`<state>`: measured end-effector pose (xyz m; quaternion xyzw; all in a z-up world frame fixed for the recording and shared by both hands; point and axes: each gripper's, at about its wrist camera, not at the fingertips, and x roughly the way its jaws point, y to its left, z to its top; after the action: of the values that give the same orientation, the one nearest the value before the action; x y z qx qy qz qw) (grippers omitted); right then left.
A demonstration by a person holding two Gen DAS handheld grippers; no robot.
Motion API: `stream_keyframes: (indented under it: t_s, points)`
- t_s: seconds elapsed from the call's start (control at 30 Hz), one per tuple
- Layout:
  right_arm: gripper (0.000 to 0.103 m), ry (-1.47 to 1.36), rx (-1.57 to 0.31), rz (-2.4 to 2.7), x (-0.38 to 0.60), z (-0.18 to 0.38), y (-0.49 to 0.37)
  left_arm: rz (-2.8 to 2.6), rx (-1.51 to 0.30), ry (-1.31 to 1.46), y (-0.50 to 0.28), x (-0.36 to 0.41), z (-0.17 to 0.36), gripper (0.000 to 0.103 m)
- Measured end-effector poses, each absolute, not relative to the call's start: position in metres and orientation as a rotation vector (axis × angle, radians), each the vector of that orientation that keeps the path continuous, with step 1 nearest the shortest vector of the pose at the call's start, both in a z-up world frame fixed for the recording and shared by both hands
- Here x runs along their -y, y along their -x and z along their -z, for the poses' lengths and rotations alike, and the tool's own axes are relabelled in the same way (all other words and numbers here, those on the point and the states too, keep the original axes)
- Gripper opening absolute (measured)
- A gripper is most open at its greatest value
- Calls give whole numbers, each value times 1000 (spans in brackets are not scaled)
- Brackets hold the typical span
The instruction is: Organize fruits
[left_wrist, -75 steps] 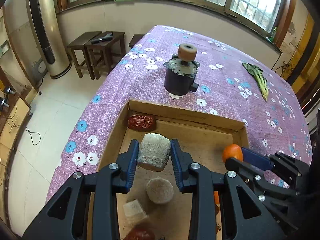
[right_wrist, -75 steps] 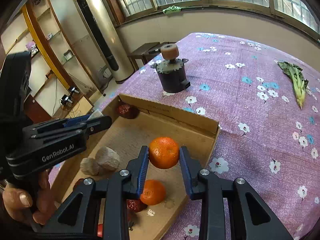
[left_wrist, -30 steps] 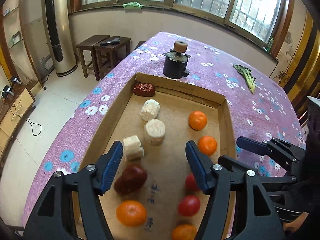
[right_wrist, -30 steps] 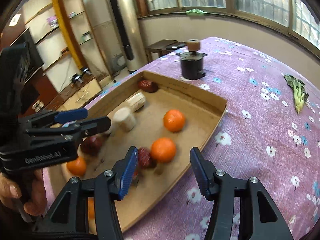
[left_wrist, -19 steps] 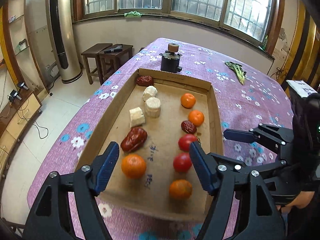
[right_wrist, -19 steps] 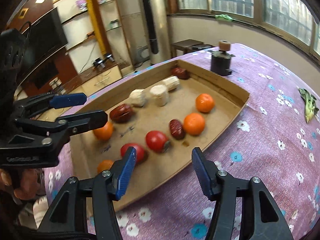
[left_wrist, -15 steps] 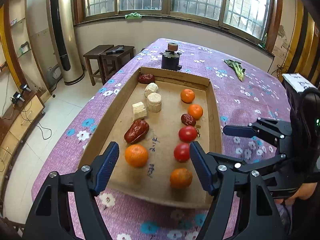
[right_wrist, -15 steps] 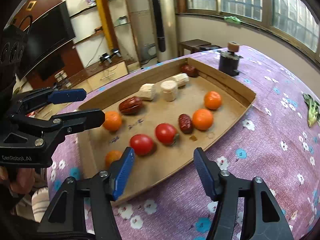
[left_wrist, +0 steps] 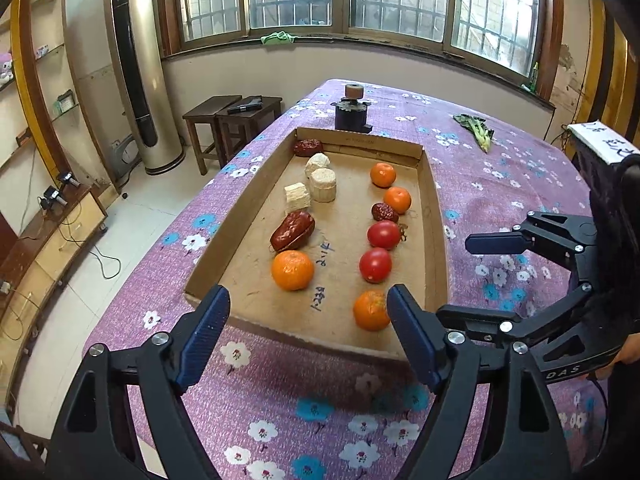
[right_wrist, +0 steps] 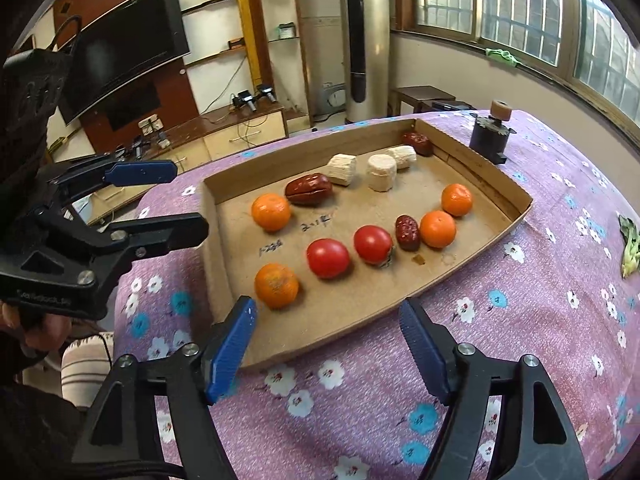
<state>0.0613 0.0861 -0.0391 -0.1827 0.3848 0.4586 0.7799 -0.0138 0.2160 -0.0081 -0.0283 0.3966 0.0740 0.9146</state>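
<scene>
Room: windowed room, purple floral tablecloth [left_wrist: 500, 184] over a table, tall gold floor unit at upper left, stools beside it.
Tray: cardboard tray [left_wrist: 434, 216] at centre frame, long side running away from the cameras.
Left row: orange [left_wrist: 292, 270] nearest, then big red date [left_wrist: 293, 230], three pale cut chunks [left_wrist: 322, 184], small date [left_wrist: 308, 147] in the far corner.
Right row: orange [left_wrist: 371, 310] nearest, two tomatoes [left_wrist: 375, 265], small date, two more oranges [left_wrist: 397, 200] toward the far end.
Off tray: dark motor-like part [left_wrist: 352, 114] past the far edge; leafy green [left_wrist: 476, 130] at upper right, well apart.
Left gripper [left_wrist: 308, 332]: jaws apart, just been opening, nothing between the pads; sits over the near tray edge.
Right gripper [right_wrist: 326, 346]: jaws apart, also just been opening, empty; low in frame over the near rim.
Stage: looks about sorted, both hands clear of the fruit.
Risk: round fruit sit loose, so a jaw clipping the near rim could jolt the light tray and roll them out of line.
Risk 2: dates mixed among oranges, so re-sorting may bump neighbours that touch.
</scene>
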Motion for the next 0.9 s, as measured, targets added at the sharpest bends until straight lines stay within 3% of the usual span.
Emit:
stream_keyframes:
  t_s: [0.9]
  points:
    - [76,481,-803,-1030,-81,49,-32,-153,-799,83,37,-211,8,81]
